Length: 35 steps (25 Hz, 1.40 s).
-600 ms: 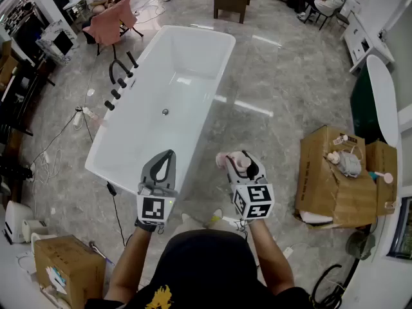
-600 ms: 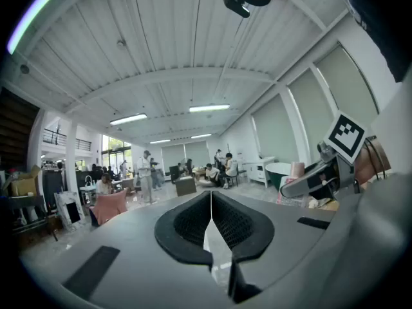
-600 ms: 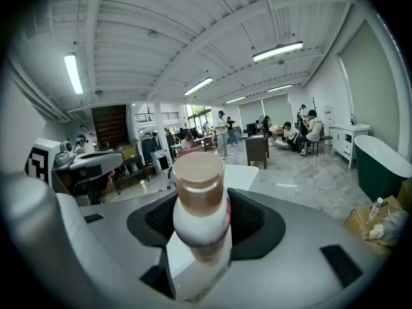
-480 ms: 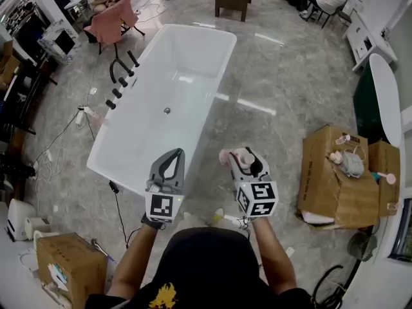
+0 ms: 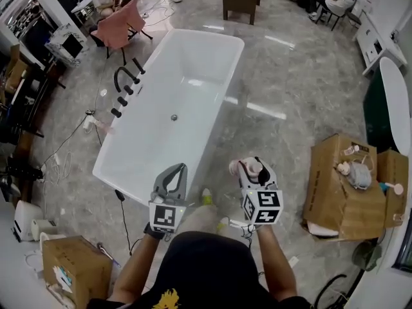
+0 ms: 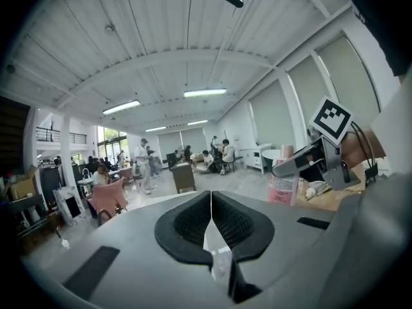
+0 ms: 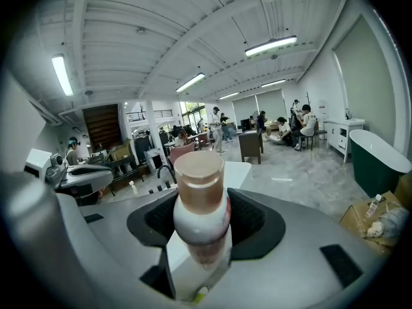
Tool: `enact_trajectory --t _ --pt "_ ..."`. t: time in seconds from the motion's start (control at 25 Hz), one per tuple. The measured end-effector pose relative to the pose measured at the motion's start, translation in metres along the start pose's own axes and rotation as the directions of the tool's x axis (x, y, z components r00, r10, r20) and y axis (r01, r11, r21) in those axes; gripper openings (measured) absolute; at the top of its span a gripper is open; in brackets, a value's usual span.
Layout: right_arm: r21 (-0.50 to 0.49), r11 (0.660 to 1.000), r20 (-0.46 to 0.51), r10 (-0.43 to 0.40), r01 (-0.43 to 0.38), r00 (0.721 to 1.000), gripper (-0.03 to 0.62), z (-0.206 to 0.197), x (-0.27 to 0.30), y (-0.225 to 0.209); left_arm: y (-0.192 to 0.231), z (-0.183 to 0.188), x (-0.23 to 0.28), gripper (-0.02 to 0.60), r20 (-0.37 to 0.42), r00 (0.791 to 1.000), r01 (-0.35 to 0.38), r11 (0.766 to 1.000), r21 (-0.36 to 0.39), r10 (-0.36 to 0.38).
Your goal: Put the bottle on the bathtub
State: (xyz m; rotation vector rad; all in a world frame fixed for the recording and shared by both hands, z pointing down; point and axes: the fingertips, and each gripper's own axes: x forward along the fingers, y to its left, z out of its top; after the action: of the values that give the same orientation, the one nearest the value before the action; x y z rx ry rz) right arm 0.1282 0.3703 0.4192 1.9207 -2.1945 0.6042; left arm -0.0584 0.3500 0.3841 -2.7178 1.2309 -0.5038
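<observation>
Jaws of the right gripper (image 7: pixel 201 219) are closed on the bottle (image 7: pixel 199 198), pads pinching its pale body below the tan cap, which points away along the jaws; jaws of the left gripper (image 6: pixel 211 214) are pressed together with nothing between them. In the head view the bottle (image 5: pixel 244 168) is off the floor in the right gripper (image 5: pixel 250 170), near the tub (image 5: pixel 193 76) but to the right of its near end and not over the rim; the left gripper (image 5: pixel 176 172) hangs just short of that near end. The step in hand looks like the carry, with the placing not yet done; next the bottle must go forward and left to a flat stretch of rim, come down upright, and only then be let go, since the rim looks narrow and a tilted bottle could slide into the basin or onto the floor. The black faucet (image 5: pixel 126 76) and its handles take up part of the left rim, so the near end or right rim seems freer; a cable (image 5: pixel 123 214) runs on the floor by the near corner; cardboard boxes (image 5: pixel 338 179) stand well apart to the right; a pink chair (image 5: pixel 119 29) and seated people are beyond the tub.
</observation>
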Motion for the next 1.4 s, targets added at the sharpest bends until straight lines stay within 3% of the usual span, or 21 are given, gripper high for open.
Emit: enact_trajectory --t 0.16,0.36,0.52,0.72,0.96,1.24,1.4 --pt "0.020 1.000 -0.034 -0.008 0.009 0.999 0.215 0.001 0.040 -0.013 0.028 -0.024 0.031 0.020 -0.032 0.999 -0.012 0.999 -0.033 0.011" --pt "0.043 0.998 -0.088 -0.049 0.053 0.995 0.215 0.025 0.110 -0.028 0.084 -0.016 0.100 0.020 -0.004 1.000 -0.011 0.999 -0.039 0.011" --pt "0.034 0.995 -0.129 -0.091 0.096 0.988 0.215 0.058 0.156 -0.040 0.128 0.002 0.154 0.020 0.058 0.998 -0.001 0.995 -0.101 0.007" --pt "0.039 0.992 -0.172 -0.110 0.118 0.979 0.215 0.079 0.225 -0.048 0.180 -0.001 0.208 0.020 0.119 0.993 0.012 0.997 -0.075 -0.003" --pt "-0.018 0.990 -0.247 -0.141 0.141 0.959 0.213 0.099 0.311 -0.085 0.210 -0.014 0.268 0.018 0.090 0.996 -0.014 0.995 -0.097 0.023" --pt "0.028 0.983 -0.308 -0.164 0.181 0.937 0.213 0.099 0.430 -0.131 0.238 -0.042 0.343 0.020 0.028 0.999 -0.040 0.995 -0.089 0.043" --pt "0.101 0.970 -0.327 -0.178 0.221 0.928 0.213 0.099 0.492 -0.169 0.239 -0.048 0.394 0.019 -0.002 1.000 -0.025 0.996 -0.090 0.025"
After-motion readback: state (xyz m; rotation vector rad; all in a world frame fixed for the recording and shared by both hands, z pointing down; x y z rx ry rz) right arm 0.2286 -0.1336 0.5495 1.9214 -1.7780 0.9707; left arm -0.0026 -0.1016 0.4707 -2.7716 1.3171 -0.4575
